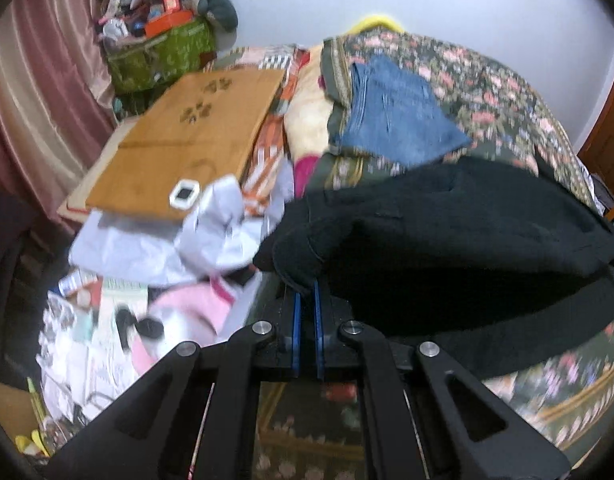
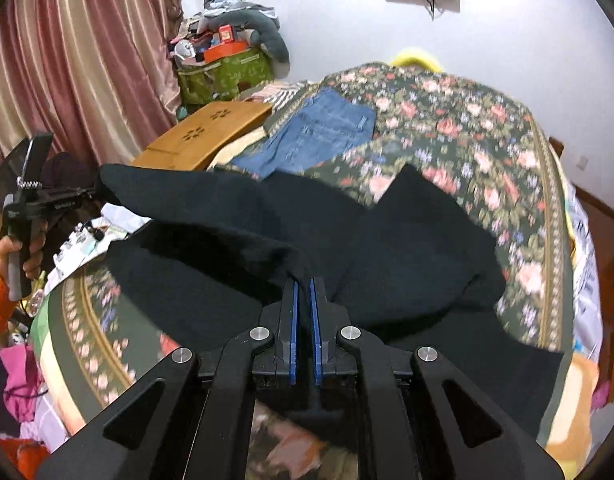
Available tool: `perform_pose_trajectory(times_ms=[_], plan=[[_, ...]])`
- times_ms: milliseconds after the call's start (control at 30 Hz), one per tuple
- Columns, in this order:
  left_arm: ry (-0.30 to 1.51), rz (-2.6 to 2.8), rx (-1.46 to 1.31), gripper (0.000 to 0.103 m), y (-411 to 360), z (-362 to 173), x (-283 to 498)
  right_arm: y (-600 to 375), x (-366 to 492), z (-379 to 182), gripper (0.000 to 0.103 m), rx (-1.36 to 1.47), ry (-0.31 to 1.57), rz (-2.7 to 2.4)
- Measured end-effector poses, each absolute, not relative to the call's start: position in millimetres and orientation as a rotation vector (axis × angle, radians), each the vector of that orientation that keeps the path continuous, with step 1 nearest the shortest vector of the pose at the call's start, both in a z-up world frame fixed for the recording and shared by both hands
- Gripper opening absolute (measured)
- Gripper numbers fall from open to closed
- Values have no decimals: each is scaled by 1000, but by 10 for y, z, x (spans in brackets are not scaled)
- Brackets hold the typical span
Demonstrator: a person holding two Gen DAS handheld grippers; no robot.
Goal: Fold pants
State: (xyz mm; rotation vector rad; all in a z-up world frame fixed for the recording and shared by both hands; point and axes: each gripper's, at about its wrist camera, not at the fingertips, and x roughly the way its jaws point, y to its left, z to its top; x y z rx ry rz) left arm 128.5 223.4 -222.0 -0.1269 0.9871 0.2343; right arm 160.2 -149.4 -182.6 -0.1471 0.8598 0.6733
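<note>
The black pants (image 1: 447, 236) lie spread over the floral bedspread (image 1: 487, 80) and are lifted along the near edge. My left gripper (image 1: 305, 286) is shut on an edge of the black pants at their left end. My right gripper (image 2: 303, 282) is shut on a raised fold of the black pants (image 2: 307, 232). In the right wrist view the left gripper (image 2: 93, 192) shows at far left, held by a hand in an orange sleeve, pinching the pants' end above the bed edge. The views are motion-blurred.
Folded blue jeans (image 1: 395, 112) lie further back on the bed, also in the right wrist view (image 2: 319, 136). A wooden lap table (image 1: 195, 136) and white cloth (image 1: 211, 232) lie left. Clutter, a green bag (image 2: 223, 72) and curtains (image 2: 87, 60) fill the left side.
</note>
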Motion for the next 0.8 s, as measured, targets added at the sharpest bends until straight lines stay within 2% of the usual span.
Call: perform_pose_trajectory(times_ms=[267, 367, 567, 667, 733, 800], plan=[[1072, 264, -118, 5, 2244, -2514, 1105, -1536, 1484, -1963, 6, -101, 904, 673], [1056, 283, -113, 5, 2285, -2412, 1040, -1568, 1442, -1894, 10, -112, 903, 685], [980, 284, -93, 7, 2258, -2044, 1026, -1717, 1361, -1652, 9, -108, 877, 678], [947, 262, -81, 19, 2166, -1895, 1134, -1829, 1401, -1518, 10, -95, 848, 652], [920, 246, -64, 33, 2077, -1796, 1251, -1883, 1456, -1459, 17, -74, 834, 640], [889, 232, -45, 59, 1974, -1705, 1388, -1911, 1550, -1428, 29, -63, 823, 614]])
